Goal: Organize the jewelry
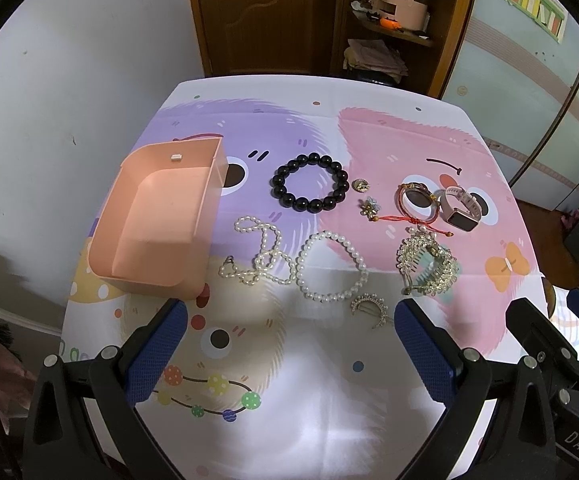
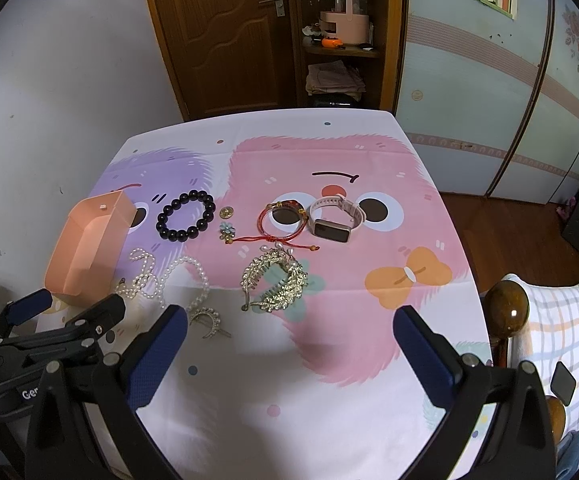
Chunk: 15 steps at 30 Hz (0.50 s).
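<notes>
Both tongs, left (image 1: pixel 291 316) and right (image 2: pixel 291 320), gape wide before the pink tray (image 1: pixel 157 220), lengthwise away from the camera.

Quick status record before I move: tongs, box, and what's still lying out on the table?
left tongs: open, empty, above near table edge
right tongs: open, empty
pink box: table's left side, nothing visible inside
black bead bracelet: on cloth, right of box
pearl necklace: beside box
pearl bracelet: right of necklace
crescent clip: nearest left tongs
hair claw: centre
pink watch: far right
red cord bangle: touching watch
</notes>
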Each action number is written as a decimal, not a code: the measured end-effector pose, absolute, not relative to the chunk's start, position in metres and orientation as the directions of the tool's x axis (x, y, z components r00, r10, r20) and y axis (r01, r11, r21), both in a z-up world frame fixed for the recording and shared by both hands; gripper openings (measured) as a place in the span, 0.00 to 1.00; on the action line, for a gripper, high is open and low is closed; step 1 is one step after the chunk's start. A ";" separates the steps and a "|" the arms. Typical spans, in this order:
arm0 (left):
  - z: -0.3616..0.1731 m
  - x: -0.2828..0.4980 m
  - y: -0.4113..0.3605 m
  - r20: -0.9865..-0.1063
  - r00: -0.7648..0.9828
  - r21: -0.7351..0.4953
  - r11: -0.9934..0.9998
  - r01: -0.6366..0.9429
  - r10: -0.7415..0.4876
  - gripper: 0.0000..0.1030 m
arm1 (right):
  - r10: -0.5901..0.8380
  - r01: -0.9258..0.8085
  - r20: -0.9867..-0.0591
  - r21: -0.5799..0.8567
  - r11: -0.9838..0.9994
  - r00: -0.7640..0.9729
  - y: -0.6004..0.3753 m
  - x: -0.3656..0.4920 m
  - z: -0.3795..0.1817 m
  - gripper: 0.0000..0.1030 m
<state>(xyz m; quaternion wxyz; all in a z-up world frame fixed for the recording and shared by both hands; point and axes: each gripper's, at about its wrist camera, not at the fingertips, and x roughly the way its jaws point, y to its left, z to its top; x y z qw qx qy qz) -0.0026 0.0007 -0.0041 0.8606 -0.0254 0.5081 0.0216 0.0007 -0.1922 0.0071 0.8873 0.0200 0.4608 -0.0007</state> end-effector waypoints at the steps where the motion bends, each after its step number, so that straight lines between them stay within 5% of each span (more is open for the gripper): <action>1: -0.004 -0.003 0.001 -0.876 0.483 -0.021 0.998 -0.063 0.012 0.99 | 0.018 0.019 -0.818 0.035 0.999 0.575 -0.192 0.001 0.008 1.00; 15: -0.001 -0.007 0.004 -0.874 0.486 -0.023 0.998 -0.060 0.009 0.99 | 0.018 0.014 -0.813 0.033 0.999 0.582 -0.191 -0.001 0.008 1.00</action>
